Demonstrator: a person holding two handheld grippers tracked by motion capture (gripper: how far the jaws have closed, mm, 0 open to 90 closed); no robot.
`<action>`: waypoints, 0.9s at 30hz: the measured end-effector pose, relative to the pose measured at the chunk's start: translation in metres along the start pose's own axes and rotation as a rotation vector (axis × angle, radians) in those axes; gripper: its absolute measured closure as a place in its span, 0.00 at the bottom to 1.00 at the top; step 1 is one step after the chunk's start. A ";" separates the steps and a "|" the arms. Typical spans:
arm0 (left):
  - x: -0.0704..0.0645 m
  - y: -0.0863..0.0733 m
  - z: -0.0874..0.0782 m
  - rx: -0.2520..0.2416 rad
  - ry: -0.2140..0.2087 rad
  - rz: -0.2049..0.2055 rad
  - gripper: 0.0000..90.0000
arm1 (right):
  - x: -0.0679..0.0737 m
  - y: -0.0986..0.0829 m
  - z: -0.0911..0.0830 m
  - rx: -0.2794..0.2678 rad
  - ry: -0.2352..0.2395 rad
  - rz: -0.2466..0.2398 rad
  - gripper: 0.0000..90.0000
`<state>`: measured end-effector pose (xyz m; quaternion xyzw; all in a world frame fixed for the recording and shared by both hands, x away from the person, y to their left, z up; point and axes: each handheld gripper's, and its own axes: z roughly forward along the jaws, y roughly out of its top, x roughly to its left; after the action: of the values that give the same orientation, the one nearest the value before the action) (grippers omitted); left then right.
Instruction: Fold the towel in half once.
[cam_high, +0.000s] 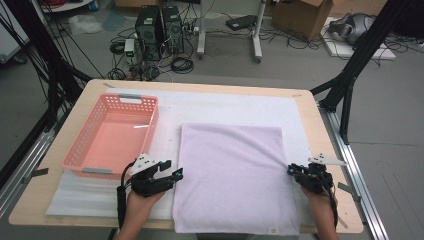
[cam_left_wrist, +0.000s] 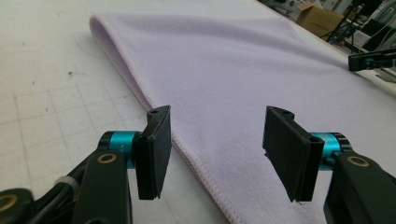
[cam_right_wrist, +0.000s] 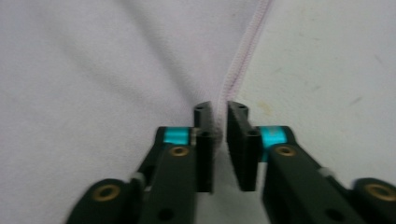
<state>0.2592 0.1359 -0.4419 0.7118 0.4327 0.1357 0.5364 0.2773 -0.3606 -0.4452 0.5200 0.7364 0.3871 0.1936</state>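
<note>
The lilac towel (cam_high: 232, 175) lies flat on the white mat (cam_high: 225, 102) beside the pink basket (cam_high: 112, 135) — unfolded yet — the right gripper (cam_right_wrist: 219, 122) nearly closed on its hem, the left gripper (cam_left_wrist: 215, 140) spread wide, holding nothing.

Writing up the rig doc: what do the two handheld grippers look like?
Both the left gripper and the right gripper have black bodies, flat black jaw pads, teal collars behind the pads and brass-coloured pivot rivets. Each carries a grey three-cornered plate on top and trails a black cable along the forearm. No sleeves reach the wrists.
</note>
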 end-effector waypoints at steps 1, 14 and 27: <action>0.000 0.000 0.000 -0.001 0.000 0.004 0.47 | 0.000 0.000 -0.002 -0.013 0.002 0.009 0.73; 0.000 0.000 0.001 -0.031 -0.029 0.008 0.45 | -0.017 0.002 -0.010 -0.042 -0.018 0.034 0.66; 0.001 0.001 0.008 -0.022 -0.061 0.020 0.43 | -0.027 0.062 0.051 -0.006 -0.009 -0.011 0.70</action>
<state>0.2656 0.1320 -0.4443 0.7139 0.4075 0.1240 0.5558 0.3613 -0.3567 -0.4328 0.5170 0.7372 0.3860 0.2006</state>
